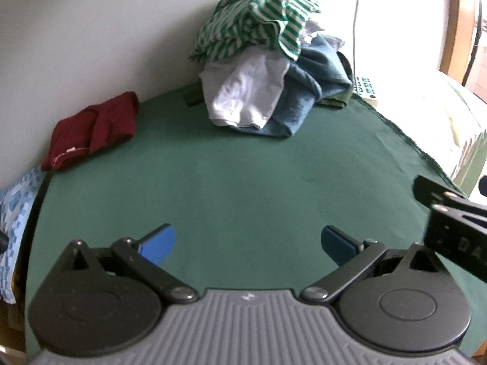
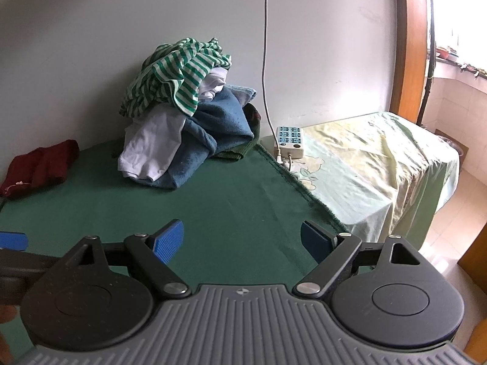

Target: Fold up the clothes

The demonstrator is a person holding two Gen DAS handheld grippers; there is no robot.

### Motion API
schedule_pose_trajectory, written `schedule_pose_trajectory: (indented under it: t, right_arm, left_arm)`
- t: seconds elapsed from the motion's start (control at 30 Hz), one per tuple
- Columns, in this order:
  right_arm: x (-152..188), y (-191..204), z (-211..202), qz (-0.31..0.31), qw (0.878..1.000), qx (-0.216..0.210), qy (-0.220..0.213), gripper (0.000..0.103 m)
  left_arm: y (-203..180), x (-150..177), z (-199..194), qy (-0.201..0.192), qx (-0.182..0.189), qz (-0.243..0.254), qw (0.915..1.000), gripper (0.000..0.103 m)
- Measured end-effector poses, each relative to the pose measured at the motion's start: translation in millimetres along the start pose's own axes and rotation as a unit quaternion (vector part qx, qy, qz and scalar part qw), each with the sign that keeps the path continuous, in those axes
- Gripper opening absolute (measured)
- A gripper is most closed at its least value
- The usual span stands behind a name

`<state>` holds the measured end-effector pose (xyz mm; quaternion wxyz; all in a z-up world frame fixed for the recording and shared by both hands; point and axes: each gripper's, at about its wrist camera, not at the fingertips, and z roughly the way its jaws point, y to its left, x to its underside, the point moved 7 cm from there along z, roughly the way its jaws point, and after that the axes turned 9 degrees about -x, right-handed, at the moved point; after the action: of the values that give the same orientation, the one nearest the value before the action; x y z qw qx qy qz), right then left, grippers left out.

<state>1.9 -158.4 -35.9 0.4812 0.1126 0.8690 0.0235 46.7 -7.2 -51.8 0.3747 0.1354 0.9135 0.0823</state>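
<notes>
Both spread and empty, left gripper [image 1: 247, 241] and right gripper [image 2: 242, 238], over bare dark green table cloth [image 1: 243, 182], its hemmed right edge near; heaped striped, white and blue clothes [image 1: 261, 60] by the far wall, lower layers hidden.

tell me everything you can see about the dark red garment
The dark red garment is a soft, matte knit-looking piece, roughly folded into a flat bundle with a lengthwise crease. A small pale tag or stitching shows at its near edge. It lies on the green cloth at the far left, against the wall and well apart from the clothes pile. Neither gripper touches it.
</notes>
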Motion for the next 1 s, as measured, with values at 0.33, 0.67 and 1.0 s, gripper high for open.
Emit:
schedule_pose_trajectory:
  t: [0.33, 0.67, 1.0]
  right_arm:
    - [0.3, -1.2, -0.5, 0.001, 1.0, -0.009, 0.002, 0.087]
    - [2.6, 4.9, 3.4, 0.005, 1.0, 0.008, -0.004, 0.087]
    - [11.9, 9.2, 8.2, 0.003, 0.999, 0.035, 0.023, 0.087]
  left_arm:
    - [-0.7, 3.9, 3.4, 0.01, -0.004, 0.004, 0.9999, 0.102]
    - [9.6, 6.6, 15.2, 0.031, 0.002, -0.007, 0.9995, 0.102]
    - [12.3, 17.6, 31.2, 0.05, 0.034, 0.0, 0.9982, 0.102]
